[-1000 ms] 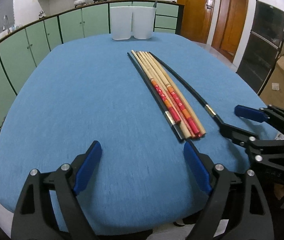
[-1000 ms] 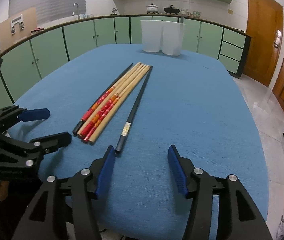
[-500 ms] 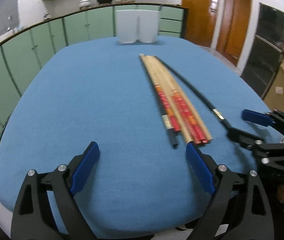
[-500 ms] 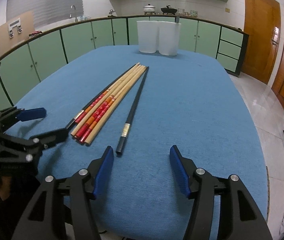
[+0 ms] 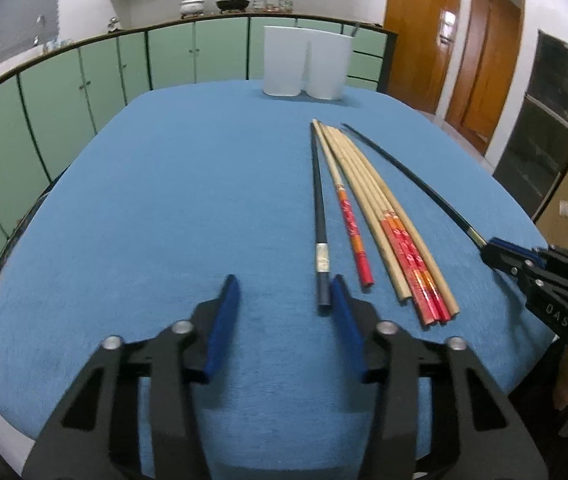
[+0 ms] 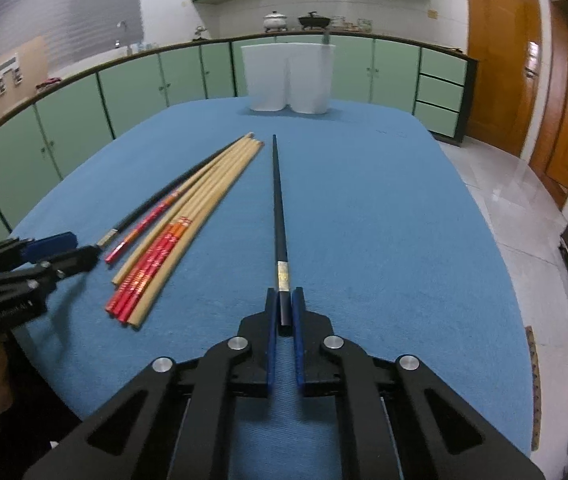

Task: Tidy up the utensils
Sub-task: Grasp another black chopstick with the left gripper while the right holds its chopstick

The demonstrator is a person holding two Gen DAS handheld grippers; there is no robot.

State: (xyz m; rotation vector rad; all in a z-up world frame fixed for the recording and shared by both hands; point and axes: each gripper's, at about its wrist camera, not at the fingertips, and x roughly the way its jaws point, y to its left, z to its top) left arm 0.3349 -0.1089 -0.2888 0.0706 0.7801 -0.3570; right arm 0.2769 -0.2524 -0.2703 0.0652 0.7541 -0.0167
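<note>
Your right gripper (image 6: 284, 312) sits low over the near edge of the blue counter (image 6: 383, 220), its jaws clenched on the butt end of a black chopstick (image 6: 278, 208) that runs straight ahead from between the blue pads, its tip pointing toward the far side. Seen from your left wrist camera, that same right gripper (image 5: 495, 251) is at the right edge of the counter with the black chopstick (image 5: 411, 178) reaching away from it. Your left gripper (image 5: 282, 294) has its jaws released, spread wide with nothing between them; the right pad lies just beside the near end of a second black chopstick (image 5: 317, 208), which rests flat on the cloth. Just right of that one is a single red-handled chopstick (image 5: 349, 220), and beside it the bundle of wooden chopsticks (image 5: 387, 224) with red and orange printed handles, their tips converging farther out. From the right wrist camera, the bundle (image 6: 188, 224) lies between the two grippers, well apart from the held chopstick. At the far end of the counter stands a white holder (image 5: 305, 62) with two compartments, upright. Beyond it run green cabinets (image 6: 144, 84) with pots on top.
</note>
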